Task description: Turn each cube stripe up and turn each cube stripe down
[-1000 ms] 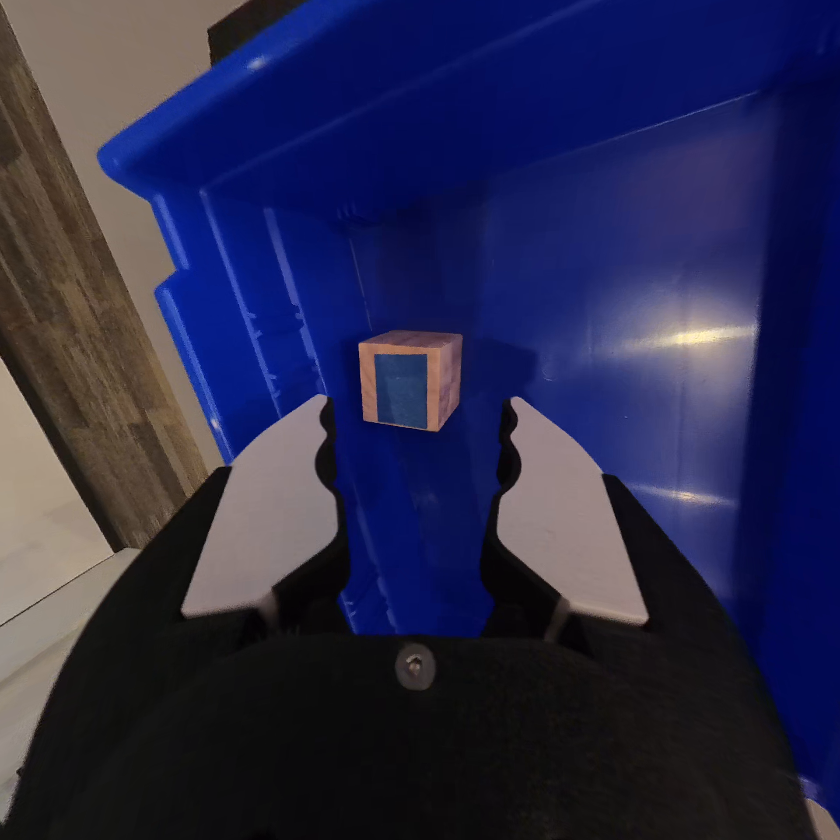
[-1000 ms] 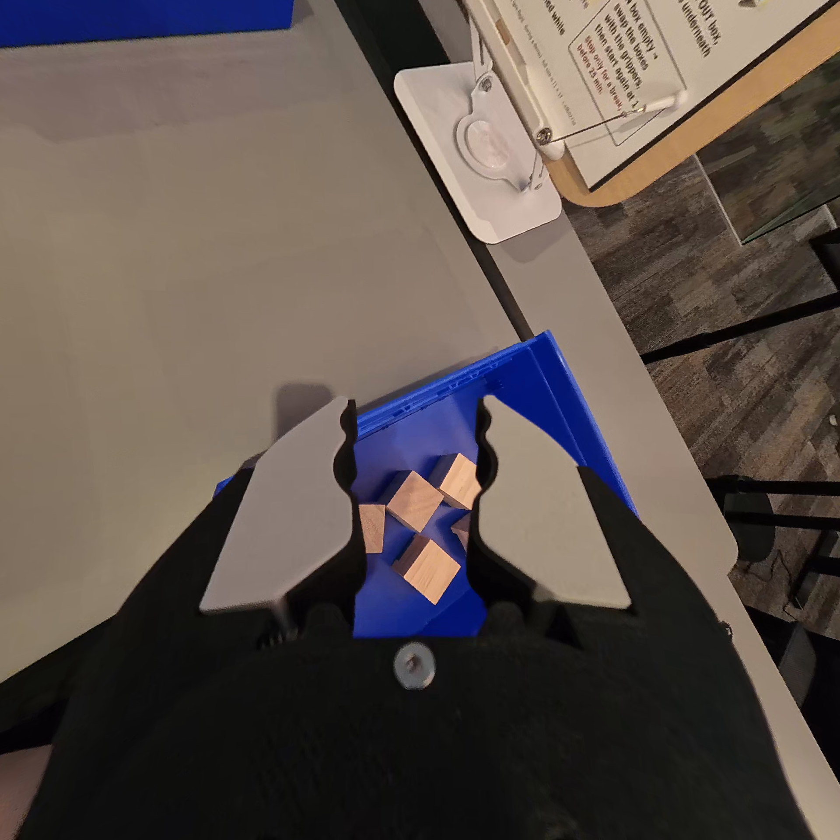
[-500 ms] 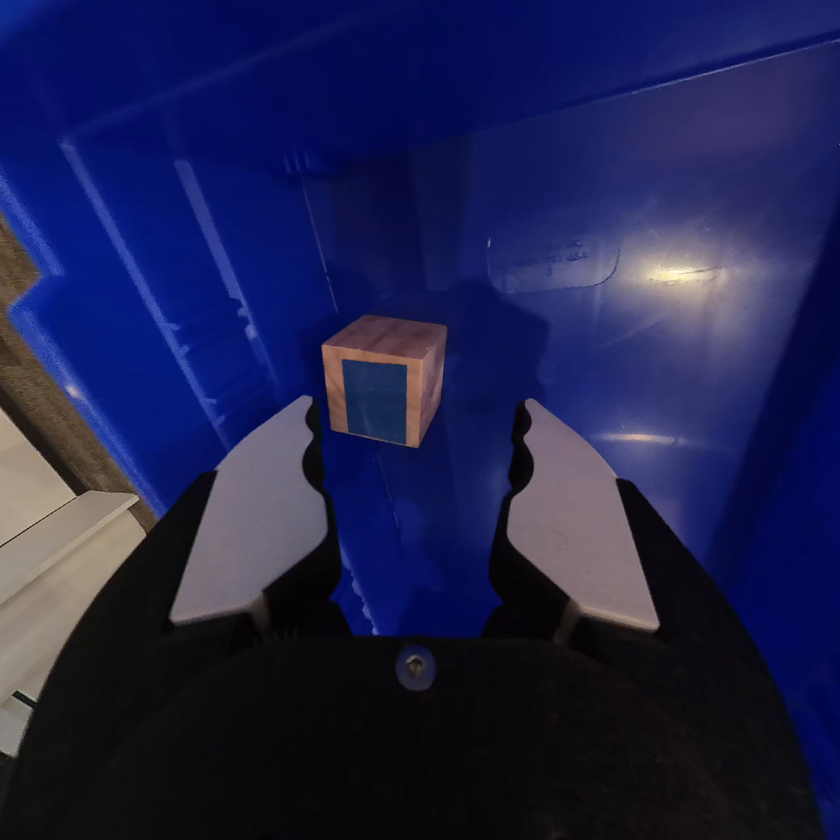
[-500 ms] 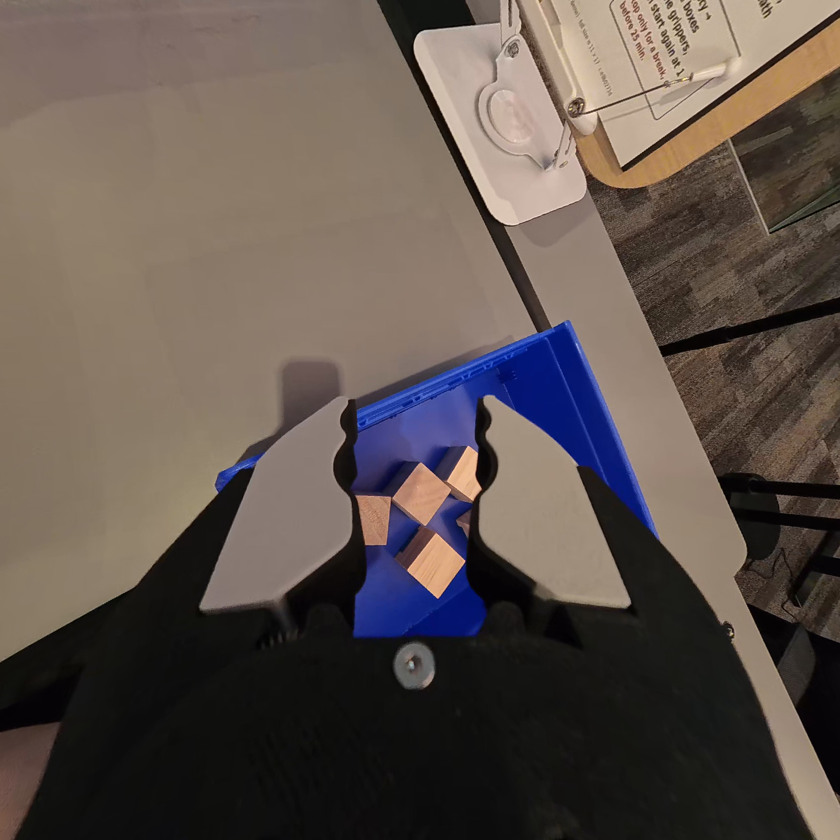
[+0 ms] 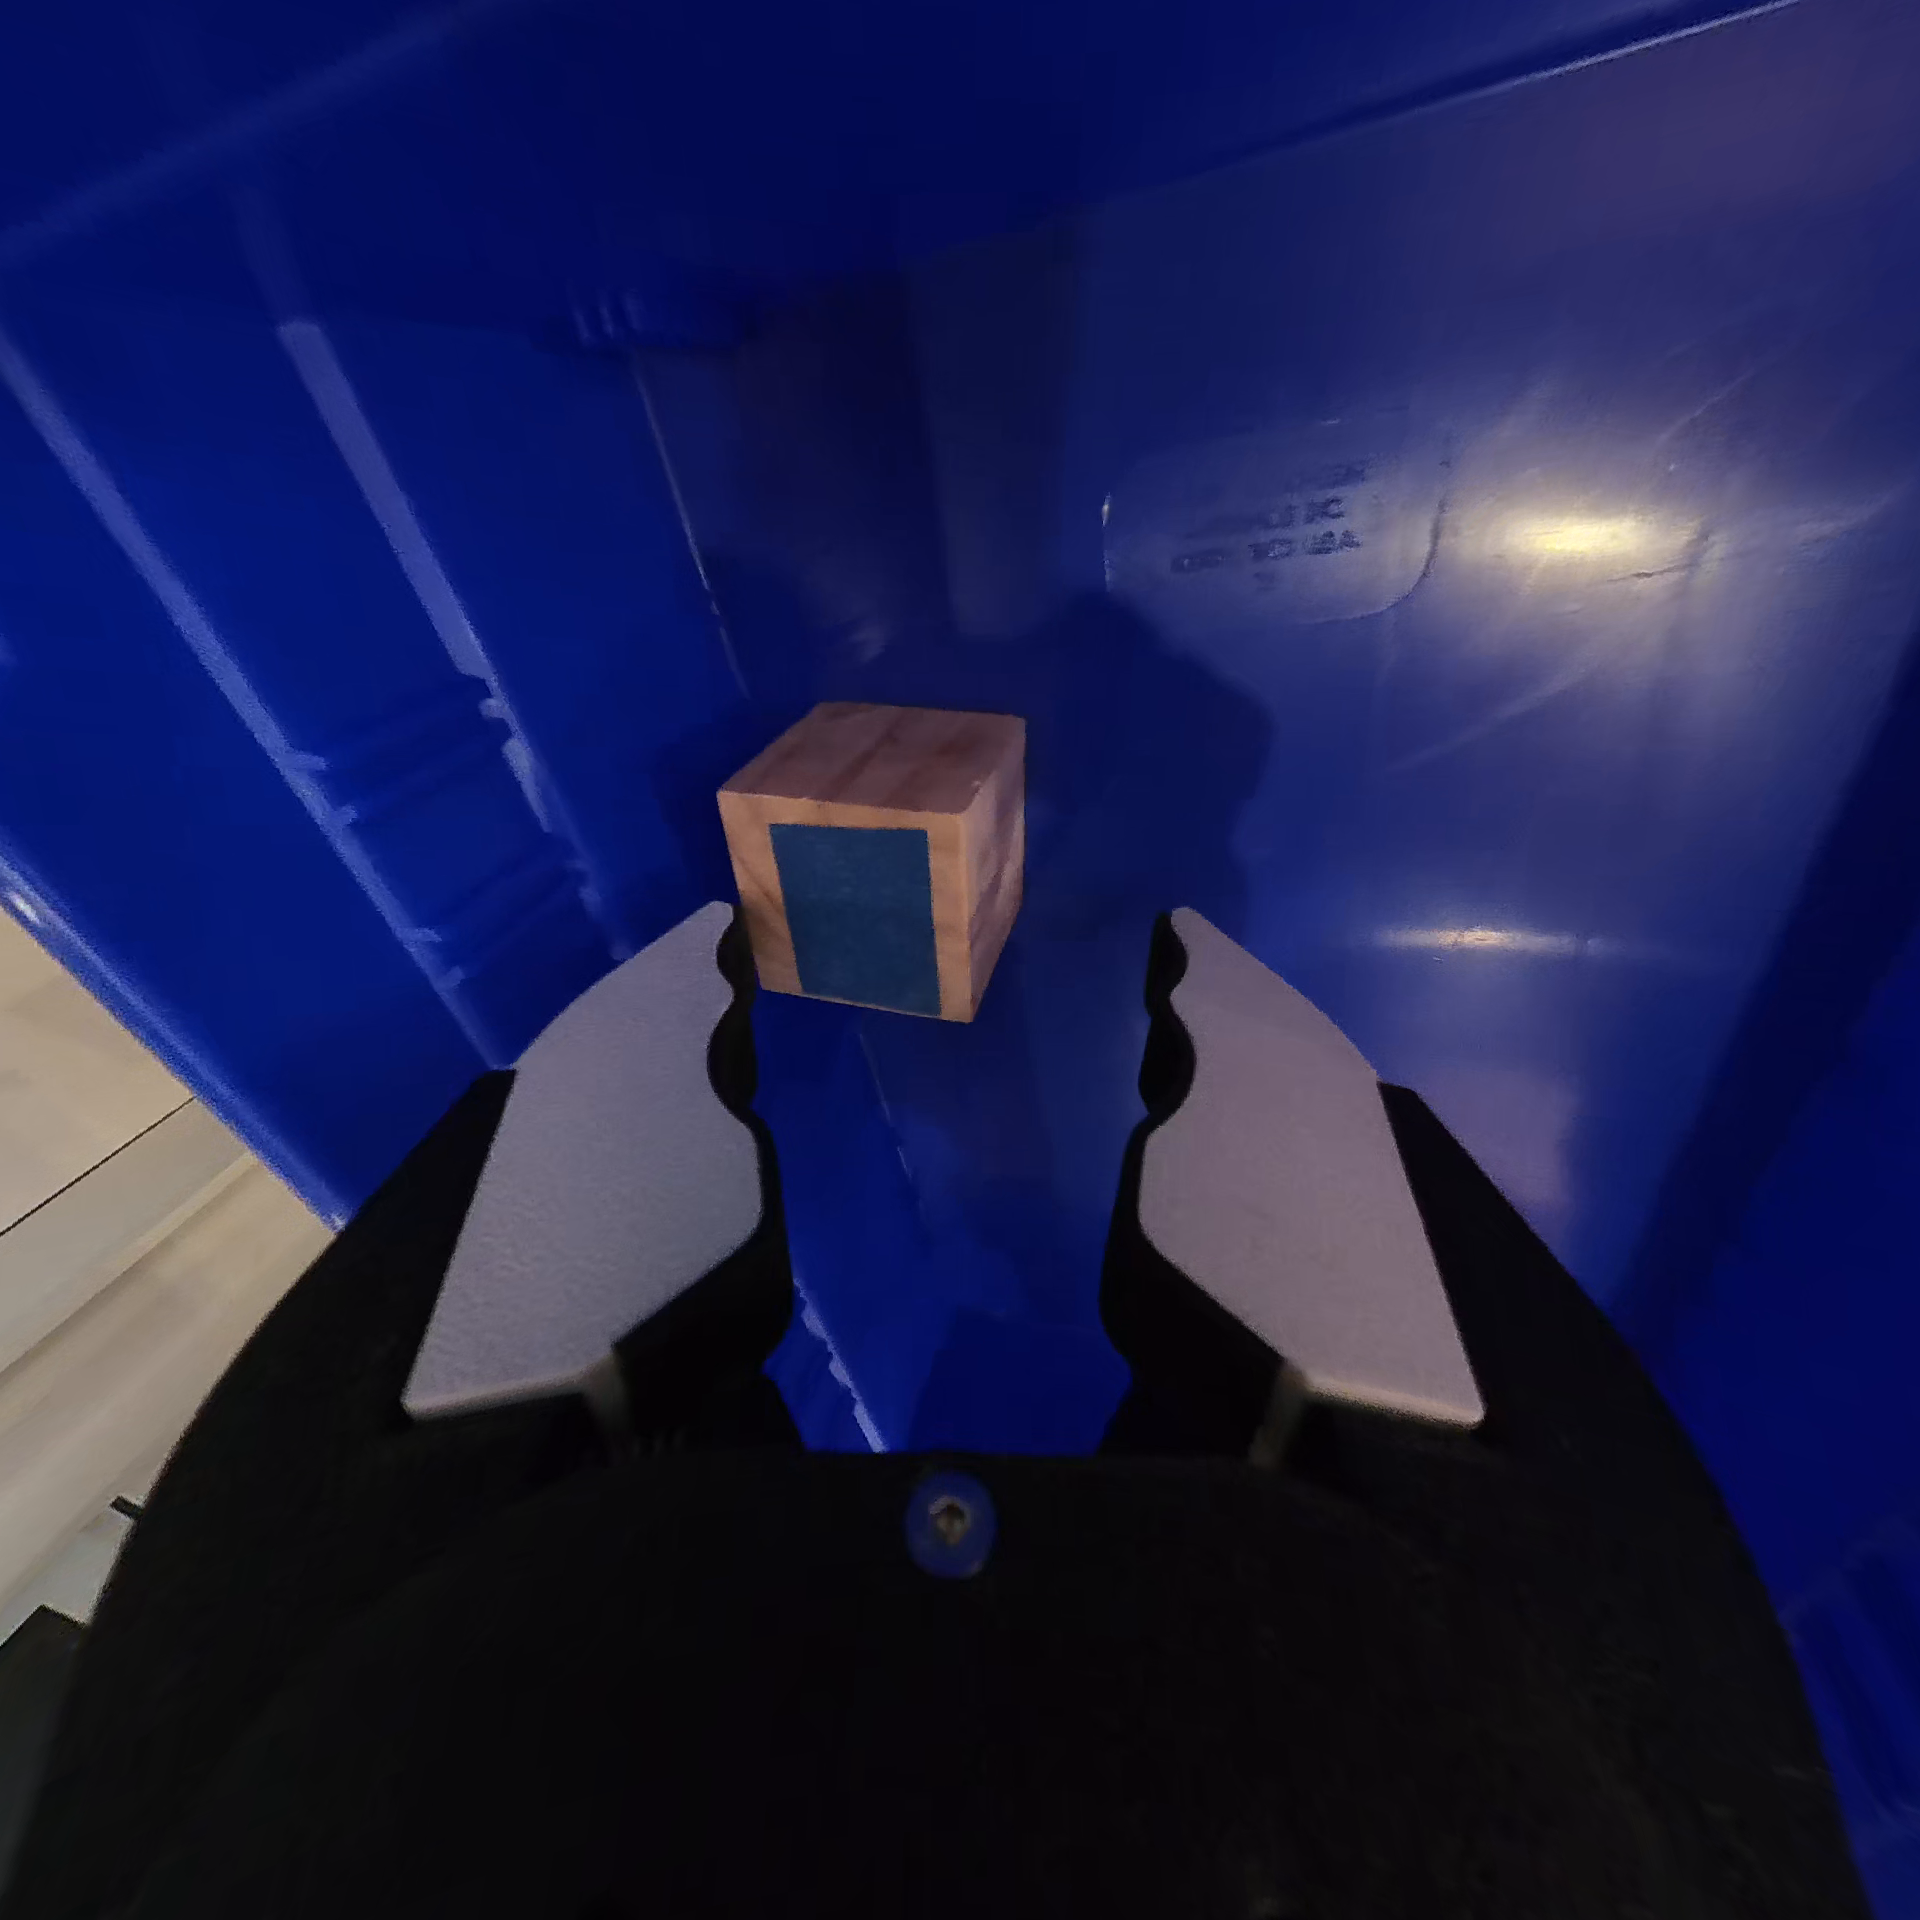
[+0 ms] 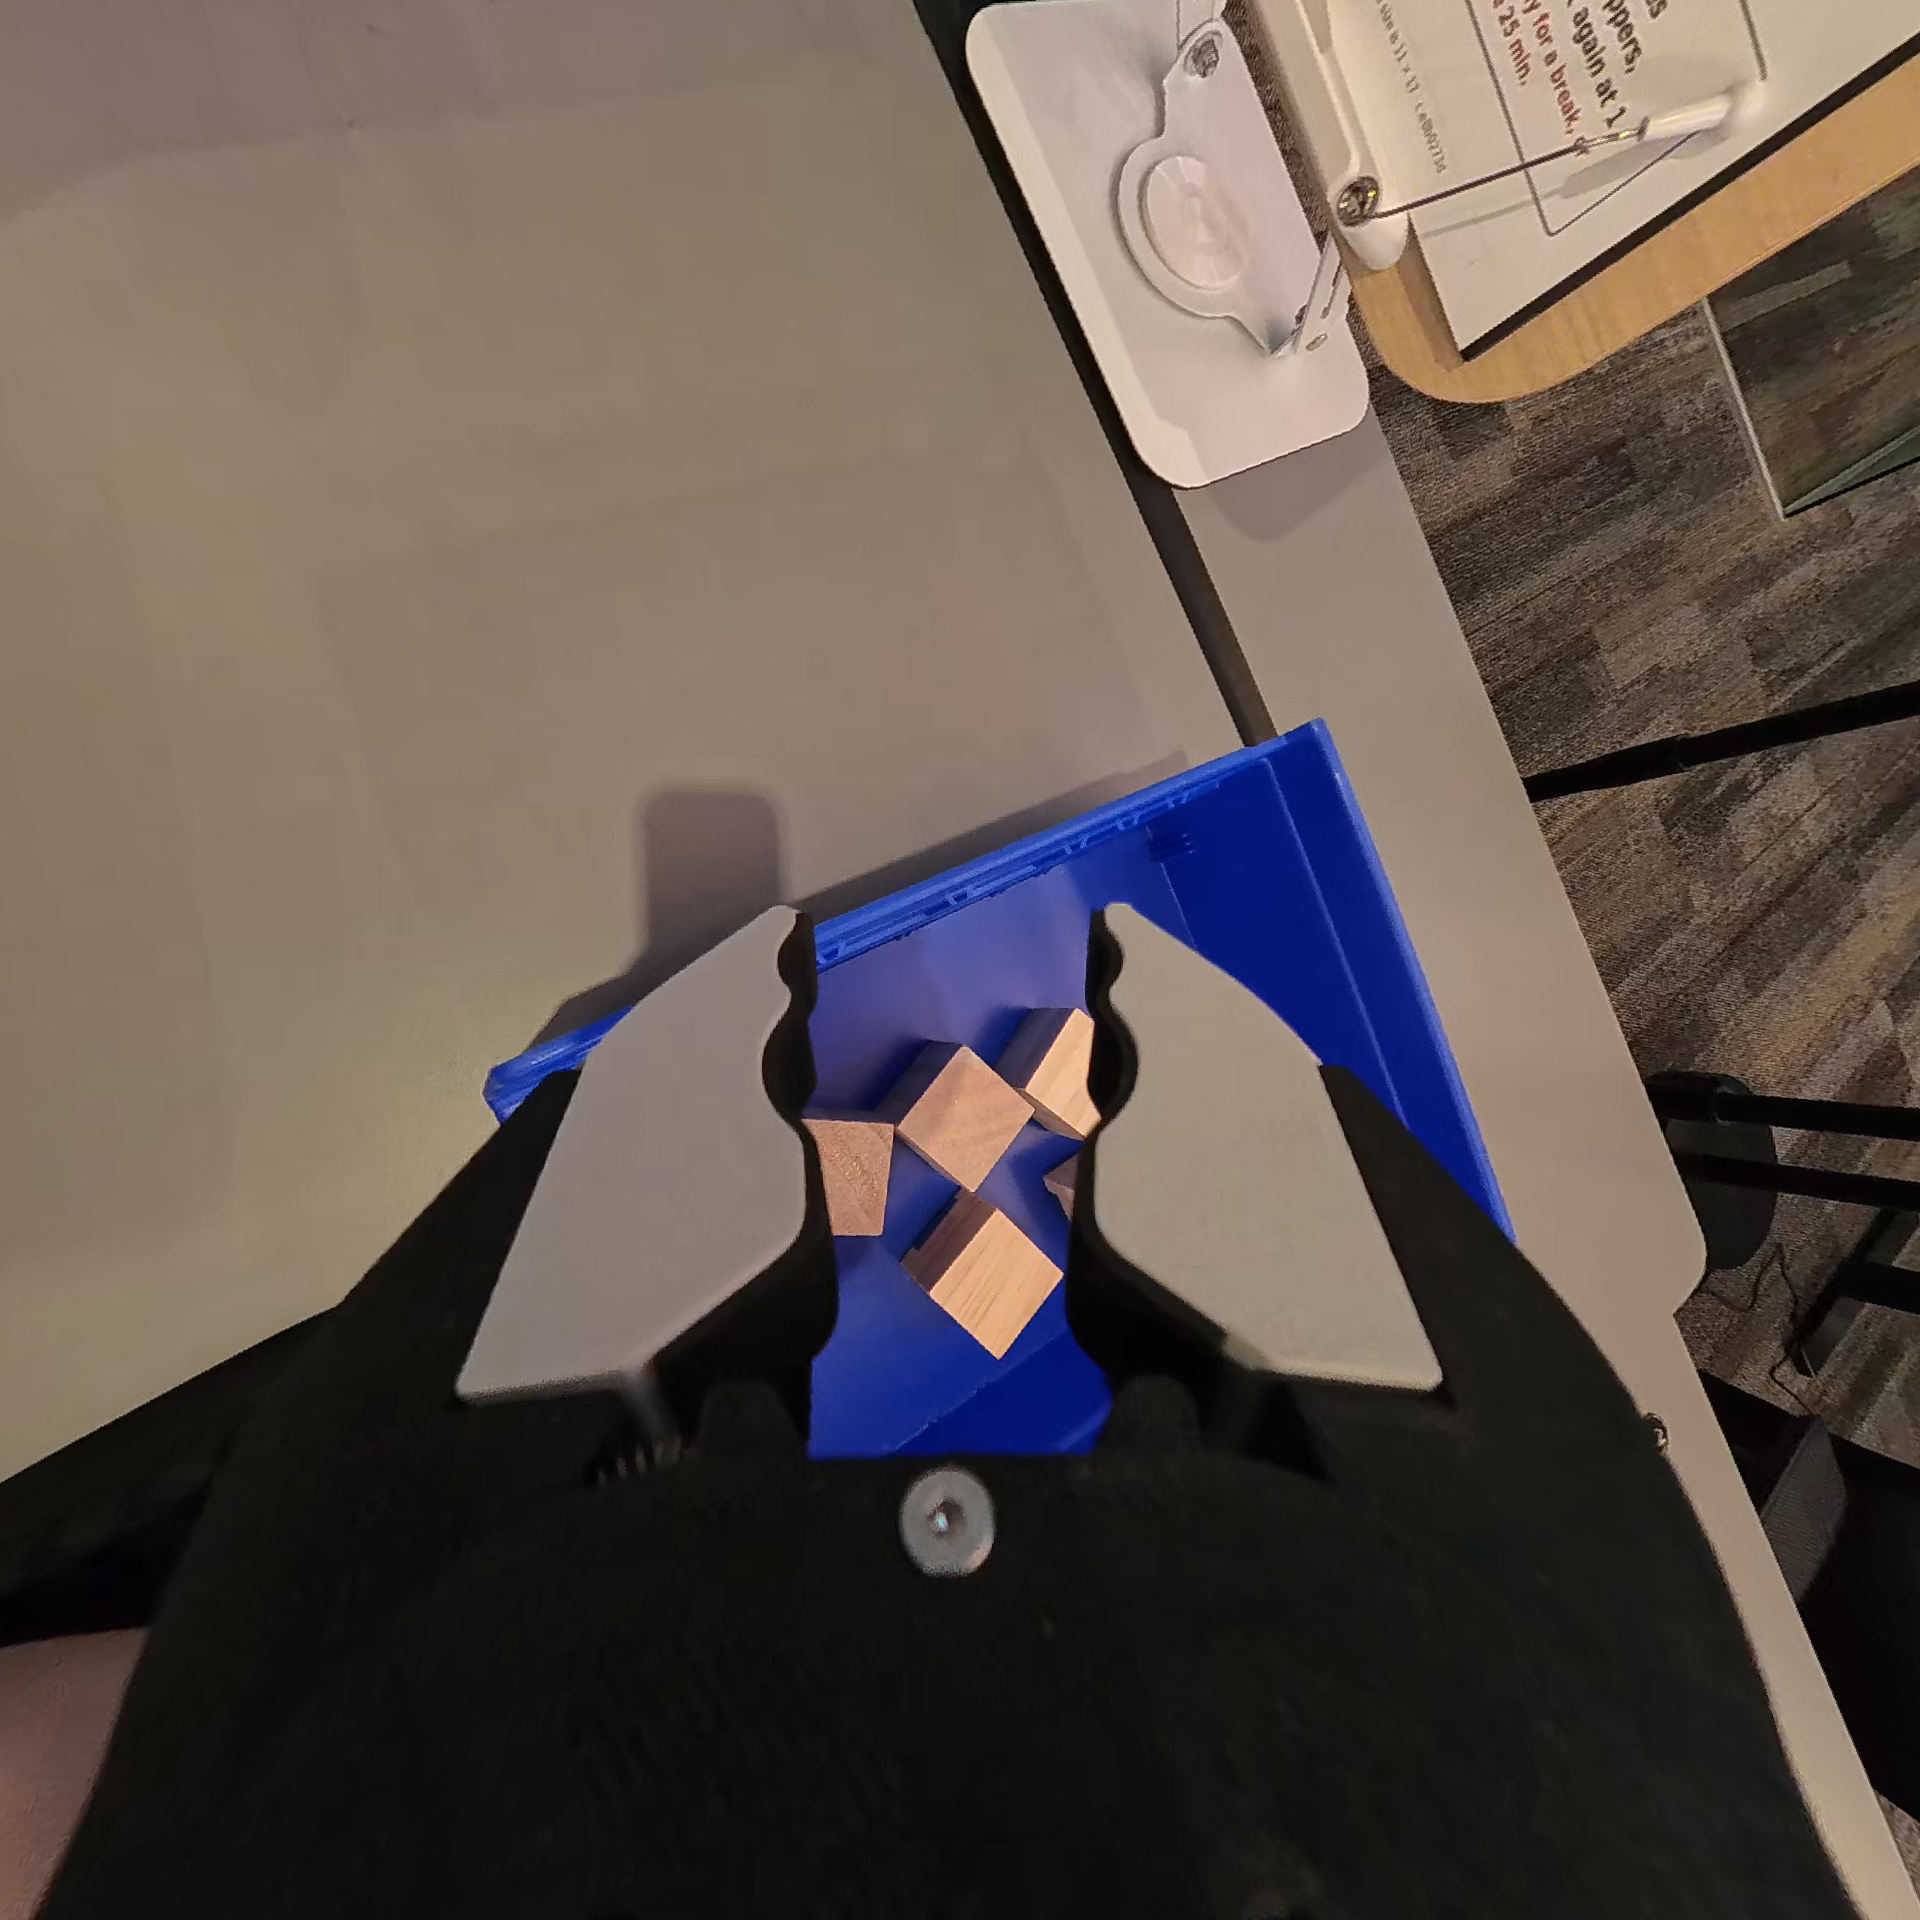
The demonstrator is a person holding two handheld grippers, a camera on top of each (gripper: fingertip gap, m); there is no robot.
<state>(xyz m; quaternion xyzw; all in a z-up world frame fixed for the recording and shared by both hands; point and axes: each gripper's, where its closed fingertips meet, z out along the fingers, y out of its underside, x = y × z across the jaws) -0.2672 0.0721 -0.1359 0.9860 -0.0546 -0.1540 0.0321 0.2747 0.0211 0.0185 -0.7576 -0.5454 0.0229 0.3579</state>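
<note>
In the left wrist view a wooden cube [image 5: 873, 857] stands alone on the floor of a blue bin [image 5: 1455, 831], near its left wall. Its blue stripe faces me on the near side; its top face is plain wood. My left gripper [image 5: 948, 925] is open and empty, just short of the cube, which sits toward the left finger. In the right wrist view my right gripper [image 6: 948, 930] is open and empty above a second blue bin [image 6: 1320, 935]. Several plain-faced wooden cubes [image 6: 966, 1127] lie in a loose cluster in it, seen between the fingers.
The second bin sits on a grey table [image 6: 468, 468] near its right edge. A white stand base [image 6: 1174, 229] with a clipboard [image 6: 1662, 156] is at the far right. Beyond the edge is carpet floor [image 6: 1714, 675]. The first bin's walls close in around the left gripper.
My left gripper has gone deeper into its bin and closer to the cube, which now looks larger. My right gripper has shifted slightly over the second bin; its cubes have not moved.
</note>
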